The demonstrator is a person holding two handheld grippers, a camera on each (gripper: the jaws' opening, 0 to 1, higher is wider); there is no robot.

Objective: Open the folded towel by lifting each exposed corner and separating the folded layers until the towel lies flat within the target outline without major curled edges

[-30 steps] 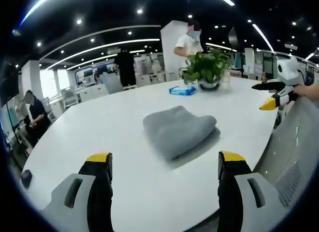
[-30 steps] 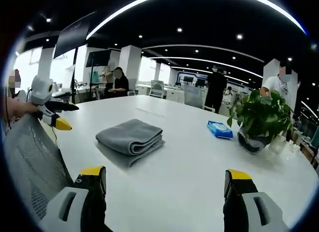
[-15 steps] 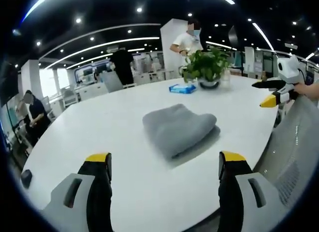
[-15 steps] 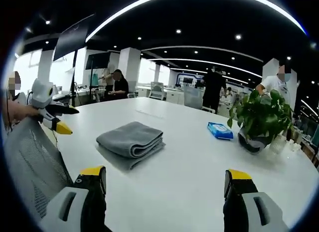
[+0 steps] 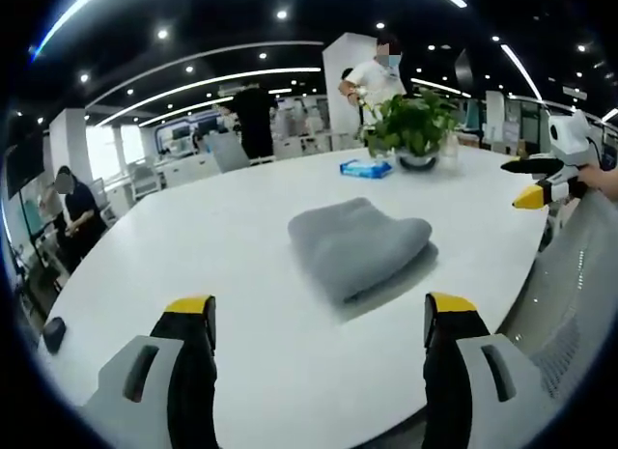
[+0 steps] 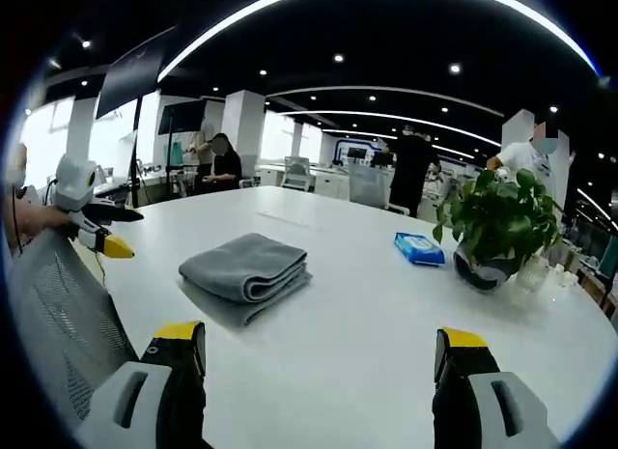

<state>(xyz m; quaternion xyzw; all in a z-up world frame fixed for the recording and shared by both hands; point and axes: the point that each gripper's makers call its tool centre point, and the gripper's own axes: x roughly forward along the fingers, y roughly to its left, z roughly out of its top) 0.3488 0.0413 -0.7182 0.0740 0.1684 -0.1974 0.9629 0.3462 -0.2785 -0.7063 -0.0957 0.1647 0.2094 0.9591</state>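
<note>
Grey and folded thick, the towel (image 5: 359, 247) lies on the white counter (image 5: 232, 275) in the left gripper view, ahead of the left tongs (image 5: 319, 319), whose yellow-tipped jaws stand wide apart with nothing between them. Beyond the towel sit a blue packet (image 5: 366, 167) and a potted plant (image 5: 415, 130). At the right edge the right tongs (image 5: 544, 183) hang over a mesh chair back (image 5: 570, 304), well clear of the towel. A small dark object (image 5: 54, 333) lies at the counter's left edge.

From the right gripper view, the towel (image 6: 245, 271) shows its stacked fold edges facing the camera. The right tongs (image 6: 319, 341) are spread open and empty, near the counter (image 6: 367, 333). The left tongs (image 6: 108, 232) come in from the left above the chair back (image 6: 58, 323). The packet (image 6: 419, 247) and plant (image 6: 497, 227) sit to the right. The print on the packet is too blurred to read.
</note>
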